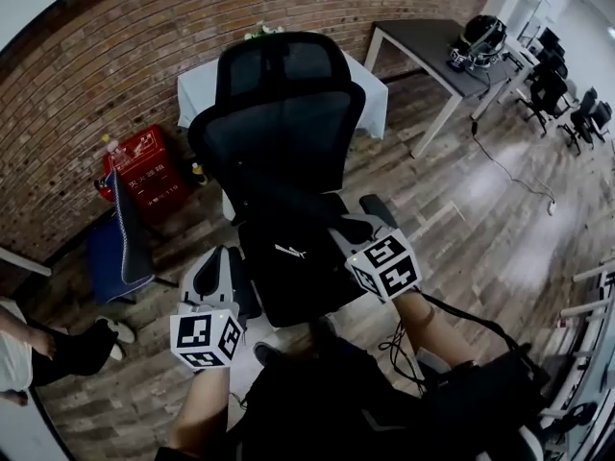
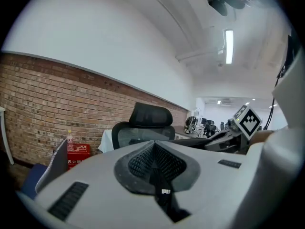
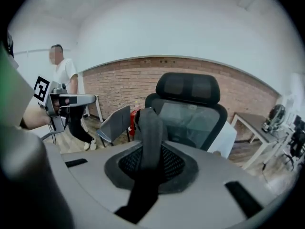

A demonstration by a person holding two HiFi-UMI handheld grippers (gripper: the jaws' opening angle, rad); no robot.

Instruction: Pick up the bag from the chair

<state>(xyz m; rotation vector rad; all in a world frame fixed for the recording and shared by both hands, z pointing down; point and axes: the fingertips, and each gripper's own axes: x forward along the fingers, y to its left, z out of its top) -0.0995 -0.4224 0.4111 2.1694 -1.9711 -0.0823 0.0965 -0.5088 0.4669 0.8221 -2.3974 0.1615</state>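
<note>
A black bag (image 1: 288, 269) with a small white logo hangs in front of the black mesh office chair (image 1: 279, 133), between my two grippers. My left gripper (image 1: 231, 262) is at the bag's left side; in the left gripper view (image 2: 153, 149) its jaws are shut on a thin black strap (image 2: 164, 194) bearing a white tag. At the bag's right is my right gripper (image 1: 354, 230), which in its own view (image 3: 150, 151) is shut on a wider black strap (image 3: 150, 125) that loops upward. Beyond both sets of jaws stands the chair (image 2: 143, 123) (image 3: 190, 109).
A red crate (image 1: 144, 166) and a blue folding chair (image 1: 120, 243) stand by the brick wall at left. A white-clothed table (image 1: 207, 84) is behind the chair, a grey table (image 1: 432, 41) at right. A person's leg (image 1: 58, 349) is at lower left. A cable (image 1: 509, 171) crosses the wooden floor.
</note>
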